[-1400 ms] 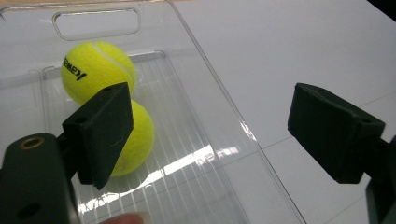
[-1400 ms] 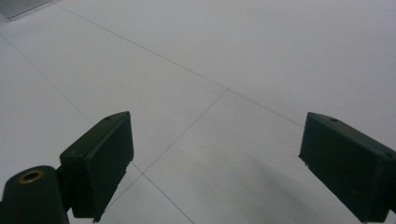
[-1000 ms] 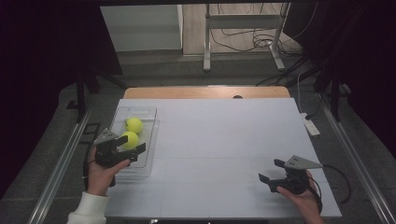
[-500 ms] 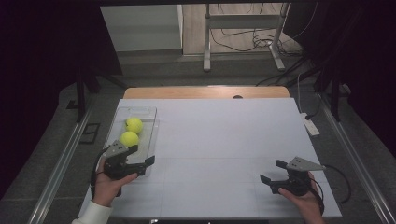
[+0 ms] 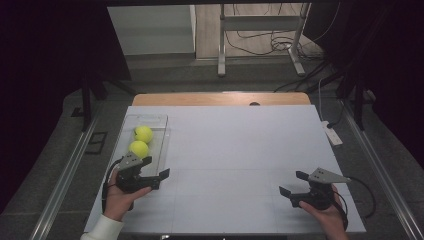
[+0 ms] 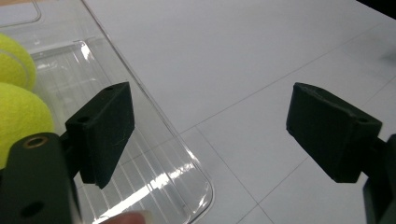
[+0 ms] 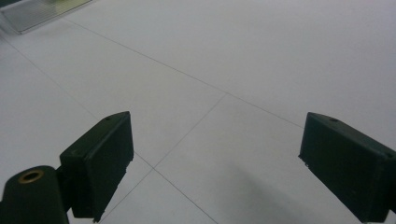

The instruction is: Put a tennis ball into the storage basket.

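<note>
Two yellow-green tennis balls [image 5: 143, 133] [image 5: 138, 148] lie in a clear plastic tray [image 5: 159, 120] at the left of the white table [image 5: 240, 145]. My left gripper [image 5: 156, 167] hovers at the tray's near end, just short of the nearer ball, jaws open and empty. In the left gripper view the left gripper [image 6: 217, 130] straddles the tray's near right corner [image 6: 154, 172], and both balls [image 6: 14, 60] [image 6: 21, 119] sit at the left edge. My right gripper [image 5: 292, 183] rests low at the near right of the table, open, holding nothing; the right gripper [image 7: 212, 163] faces bare table, with the tray [image 7: 37, 11] far off.
A white power strip [image 5: 332, 134] lies off the table's right edge. A wooden strip [image 5: 220, 98] runs along the far edge. Metal stand legs [image 5: 220, 60] and cables sit on the floor beyond. Dark surroundings flank both sides.
My left gripper has drawn back toward the person and lower, from beside the nearer ball to the tray's near end, still open. The right gripper has kept still.
</note>
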The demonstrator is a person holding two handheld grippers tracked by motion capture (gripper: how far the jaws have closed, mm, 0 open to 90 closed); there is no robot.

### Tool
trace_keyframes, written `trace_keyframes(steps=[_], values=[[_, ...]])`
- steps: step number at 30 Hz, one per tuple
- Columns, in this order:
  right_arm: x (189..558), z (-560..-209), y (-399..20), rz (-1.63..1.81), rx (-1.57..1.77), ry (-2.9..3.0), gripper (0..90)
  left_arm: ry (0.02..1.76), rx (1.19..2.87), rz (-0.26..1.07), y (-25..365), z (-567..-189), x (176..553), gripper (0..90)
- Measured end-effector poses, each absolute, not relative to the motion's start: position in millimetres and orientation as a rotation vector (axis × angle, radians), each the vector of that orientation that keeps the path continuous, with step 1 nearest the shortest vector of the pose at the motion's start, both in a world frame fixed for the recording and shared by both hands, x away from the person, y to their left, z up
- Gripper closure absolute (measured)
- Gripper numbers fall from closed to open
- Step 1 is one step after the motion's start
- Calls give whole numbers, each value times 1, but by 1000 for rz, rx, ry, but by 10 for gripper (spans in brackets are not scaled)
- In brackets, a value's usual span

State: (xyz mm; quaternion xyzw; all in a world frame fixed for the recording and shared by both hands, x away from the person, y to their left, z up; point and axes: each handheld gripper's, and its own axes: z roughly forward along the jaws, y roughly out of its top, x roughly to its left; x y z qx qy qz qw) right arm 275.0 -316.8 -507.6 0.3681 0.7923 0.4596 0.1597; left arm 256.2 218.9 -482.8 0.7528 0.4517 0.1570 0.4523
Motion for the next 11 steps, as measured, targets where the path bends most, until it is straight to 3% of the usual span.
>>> trace_keyframes(steps=[11], values=[[279, -507, -317, 1332, 1053, 2260, 102, 1122, 1851, 393, 219, -482, 255, 158]])
